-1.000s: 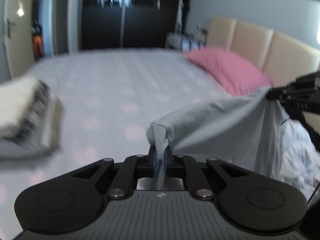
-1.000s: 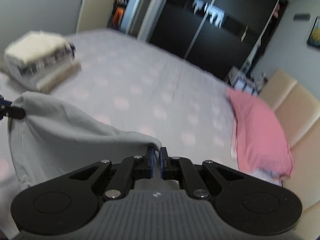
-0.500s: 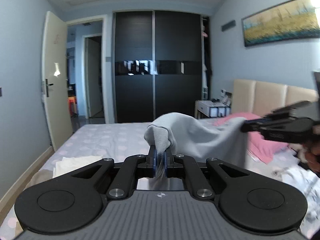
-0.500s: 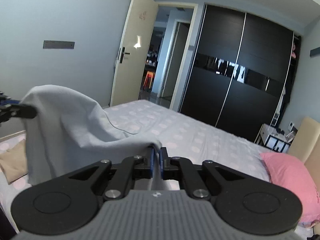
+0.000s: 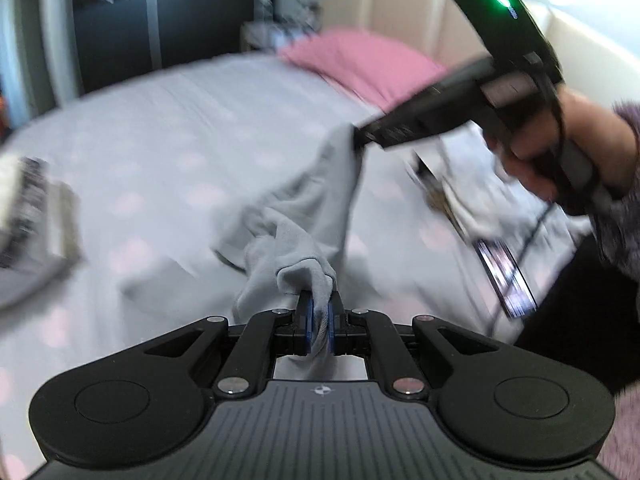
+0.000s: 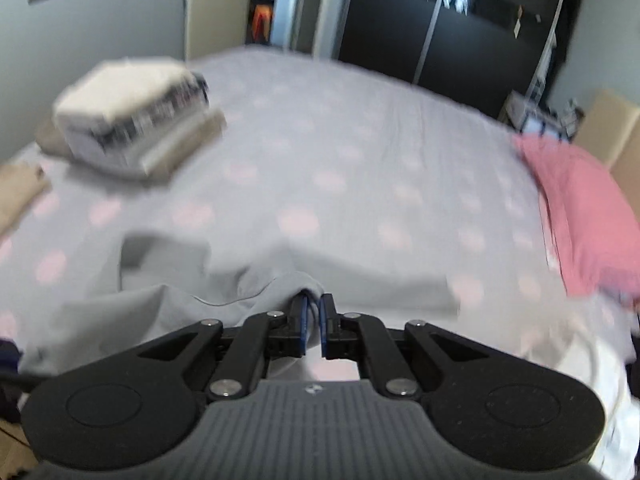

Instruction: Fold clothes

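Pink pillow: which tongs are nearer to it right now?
Right. In the left wrist view the right tongs, shut on the grey garment, hang just in front of the pink pillow. The left tongs grip the garment's other end, further from it.

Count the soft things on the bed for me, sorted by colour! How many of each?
Pink: 1, the pillow
Grey: 1, the garment both grippers hold
Tan: 1, the folded cloth at the left edge
Mixed white and tan: 1, the folded stack
Total: 4
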`<state>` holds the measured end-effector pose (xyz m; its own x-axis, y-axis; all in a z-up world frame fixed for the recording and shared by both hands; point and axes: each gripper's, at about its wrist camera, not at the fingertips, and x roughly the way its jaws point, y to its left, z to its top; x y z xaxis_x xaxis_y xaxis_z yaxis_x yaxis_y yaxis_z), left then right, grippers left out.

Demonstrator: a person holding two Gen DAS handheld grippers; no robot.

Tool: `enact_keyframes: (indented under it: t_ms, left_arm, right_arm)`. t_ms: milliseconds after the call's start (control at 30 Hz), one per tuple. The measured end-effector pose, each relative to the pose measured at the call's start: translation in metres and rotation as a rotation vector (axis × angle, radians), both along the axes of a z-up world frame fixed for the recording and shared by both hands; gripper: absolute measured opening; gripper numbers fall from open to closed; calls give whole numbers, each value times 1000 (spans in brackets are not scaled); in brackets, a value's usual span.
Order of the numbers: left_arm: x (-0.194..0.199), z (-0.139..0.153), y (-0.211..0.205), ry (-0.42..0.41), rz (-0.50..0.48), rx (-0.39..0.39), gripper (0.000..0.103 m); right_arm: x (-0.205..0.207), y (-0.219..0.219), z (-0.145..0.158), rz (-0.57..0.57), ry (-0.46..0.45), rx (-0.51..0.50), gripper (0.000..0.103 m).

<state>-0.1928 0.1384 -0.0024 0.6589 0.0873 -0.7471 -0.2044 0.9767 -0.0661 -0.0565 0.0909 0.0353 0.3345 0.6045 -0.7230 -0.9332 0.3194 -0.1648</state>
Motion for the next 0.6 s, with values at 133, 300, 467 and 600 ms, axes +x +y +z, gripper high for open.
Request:
enact_keyframes:
  t_ms: [133, 300, 467, 600]
  left_arm:
    - [15, -43, -25, 93, -105, -53, 5]
    - [23, -78, -52, 180, -205, -88, 6]
    - [9, -83, -56, 232, -276, -98, 16]
    - [0, -74, -48, 263, -318, -95, 27]
  right_arm:
    - [16, -19, -54, -70, 47, -86, 8]
    - [26, -46, -92, -156, 151, -122, 15]
    - [8, -67, -96, -214, 224, -94, 32]
    - [-12, -76, -100, -214, 304, -87, 33]
